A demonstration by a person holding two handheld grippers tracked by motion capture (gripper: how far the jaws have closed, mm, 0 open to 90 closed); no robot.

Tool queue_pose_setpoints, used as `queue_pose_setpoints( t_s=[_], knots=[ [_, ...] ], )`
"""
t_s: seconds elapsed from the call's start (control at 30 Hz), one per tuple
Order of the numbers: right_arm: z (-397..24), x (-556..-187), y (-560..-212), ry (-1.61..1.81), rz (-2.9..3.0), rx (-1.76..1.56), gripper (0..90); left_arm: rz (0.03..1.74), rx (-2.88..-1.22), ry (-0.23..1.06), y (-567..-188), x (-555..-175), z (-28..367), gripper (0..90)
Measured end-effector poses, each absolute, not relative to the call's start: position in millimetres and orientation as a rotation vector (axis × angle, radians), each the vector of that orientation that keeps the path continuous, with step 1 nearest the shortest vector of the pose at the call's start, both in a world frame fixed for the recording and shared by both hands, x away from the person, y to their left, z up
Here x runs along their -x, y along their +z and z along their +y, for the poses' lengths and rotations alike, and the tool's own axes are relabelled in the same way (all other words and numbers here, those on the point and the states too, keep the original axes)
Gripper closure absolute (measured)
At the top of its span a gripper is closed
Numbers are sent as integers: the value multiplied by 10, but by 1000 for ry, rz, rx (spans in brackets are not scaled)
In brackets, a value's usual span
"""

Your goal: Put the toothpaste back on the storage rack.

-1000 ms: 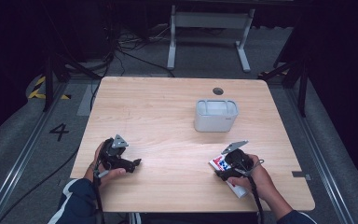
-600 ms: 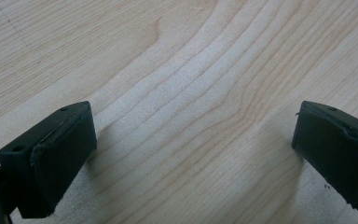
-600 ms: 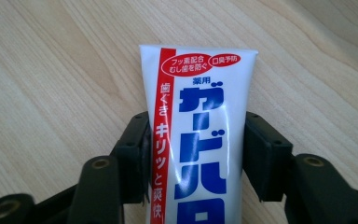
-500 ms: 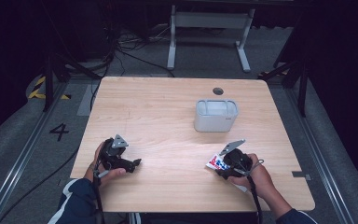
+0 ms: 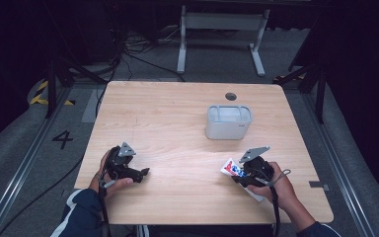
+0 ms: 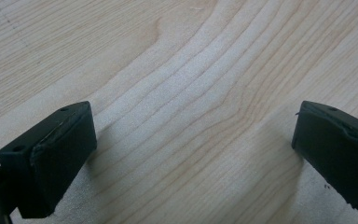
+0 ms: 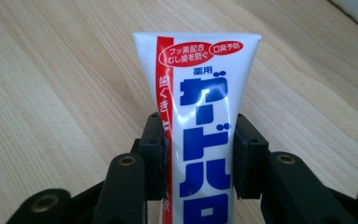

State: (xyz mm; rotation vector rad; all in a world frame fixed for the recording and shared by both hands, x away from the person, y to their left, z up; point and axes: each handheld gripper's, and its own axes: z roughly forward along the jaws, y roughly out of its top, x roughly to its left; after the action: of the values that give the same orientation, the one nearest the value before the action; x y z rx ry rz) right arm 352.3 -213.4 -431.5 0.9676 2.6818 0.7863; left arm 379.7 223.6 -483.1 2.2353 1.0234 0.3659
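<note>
The right gripper [image 7: 199, 154] has its jaws closed on a white toothpaste tube [image 7: 200, 107], which runs lengthwise between them, its flat crimped end pointing away past the tips. It sits near the wooden table's [image 5: 177, 128] front right edge. The left gripper [image 6: 191, 154] rests front left, jaws spread wide over bare wood.

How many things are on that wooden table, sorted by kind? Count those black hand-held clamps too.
Black grippers: 2, the left gripper open over bare wood, the right gripper shut on a tube
Toothpaste tube: 1
Pale grey container: 1
Total: 4
</note>
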Motion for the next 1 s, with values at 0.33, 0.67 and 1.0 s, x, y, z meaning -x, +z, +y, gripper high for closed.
queue_pose_setpoints(
  t_s=[0.33,0.67,1.0],
  knots=[
    [-2280,-3485,-4151,902,2616,-958,645,1023,-2236,367,-4831,-3798,2236,1],
    [-2403,-3467,-3981,1022,2533,-935,649,1023,-2236,367,-4831,-3798,2237,2],
    [-2473,-3507,-3877,1079,2463,-928,650,1020,-2237,367,-4832,-3800,2237,2]
  ],
)
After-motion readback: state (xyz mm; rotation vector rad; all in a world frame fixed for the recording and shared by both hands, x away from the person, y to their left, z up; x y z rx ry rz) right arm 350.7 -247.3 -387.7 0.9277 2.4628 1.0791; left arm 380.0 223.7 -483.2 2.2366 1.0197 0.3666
